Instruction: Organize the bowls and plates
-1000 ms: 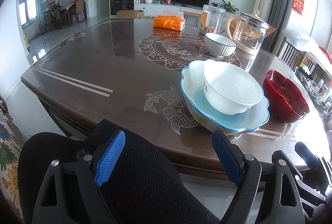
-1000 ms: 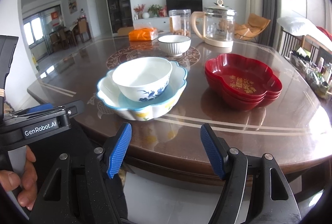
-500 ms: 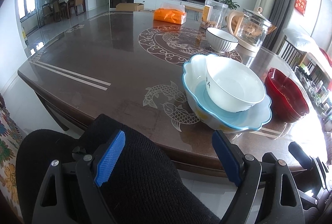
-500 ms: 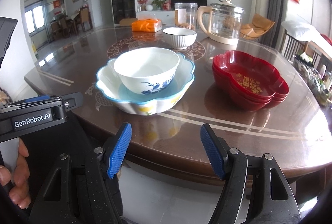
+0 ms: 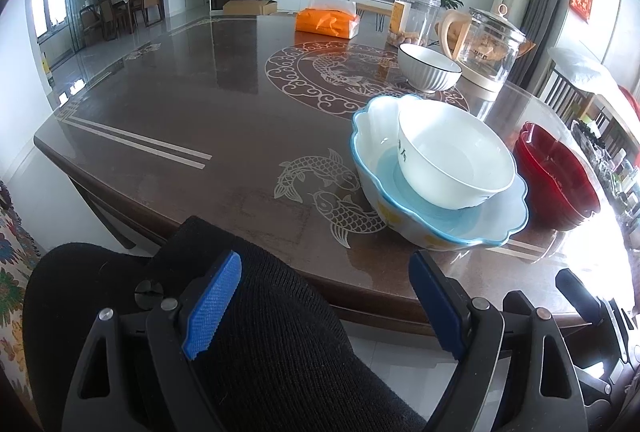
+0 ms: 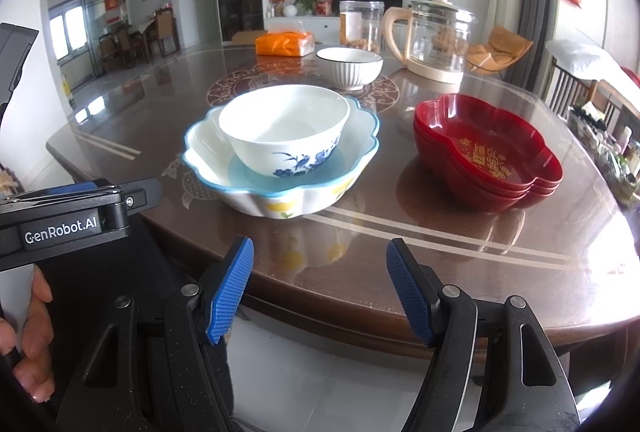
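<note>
The white bowl with blue flowers [image 6: 285, 129] sits inside the scalloped blue-rimmed dish [image 6: 280, 191], near the front edge of the dark table [image 6: 440, 252]. Starting on the left: a person's hand [image 6: 28, 336] grips the handle of the left gripper [image 5: 324, 304], and that gripper hangs in front of the table edge, blue pads spread wide, nothing between them but a black-clad knee [image 5: 260, 344] below. Moving across, there's the stacked pair of bowl and dish, the bowl resting off-centre toward the dish's far side. Behind them, a ribbed white bowl [image 6: 349, 67] stands alone on the table's round fish medallion. Farther back, an orange tissue pack [image 6: 285, 44], a clear jar [image 6: 361, 25] and a glass kettle [image 6: 436, 35]. Over to the right, a stack of red lobed dishes [image 6: 488, 155], apart from the blue-rimmed dish. And the right gripper [image 6: 320, 292] is low before the table edge, jaws wide apart, holding nothing, pointed between the two stacks.
</note>
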`<state>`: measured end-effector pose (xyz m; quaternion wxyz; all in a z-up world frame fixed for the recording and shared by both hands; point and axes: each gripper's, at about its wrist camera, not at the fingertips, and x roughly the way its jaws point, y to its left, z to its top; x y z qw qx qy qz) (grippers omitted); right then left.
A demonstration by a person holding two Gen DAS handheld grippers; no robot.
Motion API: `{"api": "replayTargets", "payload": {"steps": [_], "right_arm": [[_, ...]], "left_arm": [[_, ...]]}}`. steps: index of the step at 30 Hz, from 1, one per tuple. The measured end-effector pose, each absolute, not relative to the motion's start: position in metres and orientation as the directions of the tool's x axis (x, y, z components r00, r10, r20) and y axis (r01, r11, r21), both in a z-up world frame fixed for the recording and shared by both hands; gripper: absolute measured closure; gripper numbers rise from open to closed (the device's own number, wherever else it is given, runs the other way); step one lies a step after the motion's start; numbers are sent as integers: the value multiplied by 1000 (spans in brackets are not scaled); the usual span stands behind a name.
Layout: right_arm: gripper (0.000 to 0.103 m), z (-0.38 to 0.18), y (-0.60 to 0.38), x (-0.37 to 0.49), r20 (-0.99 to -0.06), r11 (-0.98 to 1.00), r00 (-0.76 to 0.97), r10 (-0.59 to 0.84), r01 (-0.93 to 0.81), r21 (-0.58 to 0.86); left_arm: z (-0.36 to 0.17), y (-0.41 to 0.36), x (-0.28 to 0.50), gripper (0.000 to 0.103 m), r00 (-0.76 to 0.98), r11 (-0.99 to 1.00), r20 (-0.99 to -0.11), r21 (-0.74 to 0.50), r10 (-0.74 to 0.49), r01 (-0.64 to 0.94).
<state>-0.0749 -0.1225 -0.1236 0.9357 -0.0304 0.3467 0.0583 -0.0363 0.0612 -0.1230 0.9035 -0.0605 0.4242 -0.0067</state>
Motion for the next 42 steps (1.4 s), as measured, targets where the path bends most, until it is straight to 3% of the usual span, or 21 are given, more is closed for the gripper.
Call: {"api": "replayTargets", "payload": {"steps": [17,23,27,32,35,37,42], "right_arm": [[30,-124,-120,-72,-661,990,746,81,-139,-35],[30,-95,-140,-57,-625,993,775,91,-117,0],[30,-44,-183,-7,-603,991,787,132,-89,100],[30,-2,-213,100,-703,983,688,182,-112,145],[30,-9,-235,169,-771,953,577,270,-47,299],[30,-20,-244,205,-804,947,532,264,17,322],[30,-53,-247,264,-814,887,445,373,87,454]], "left_arm": [[-125,58,-33,16,616,996,-785,-90,-59,-19],[-102,86,-21,16,600,975,-780,-223,-179,0],[-63,103,26,16,628,977,-754,-210,-191,45],[-30,87,114,16,570,973,-790,-147,-225,179],[-25,70,167,16,530,970,-817,-139,-226,200],[-28,55,201,16,503,968,-834,-133,-225,213],[-45,21,270,22,463,970,-856,-162,-230,182]]}}
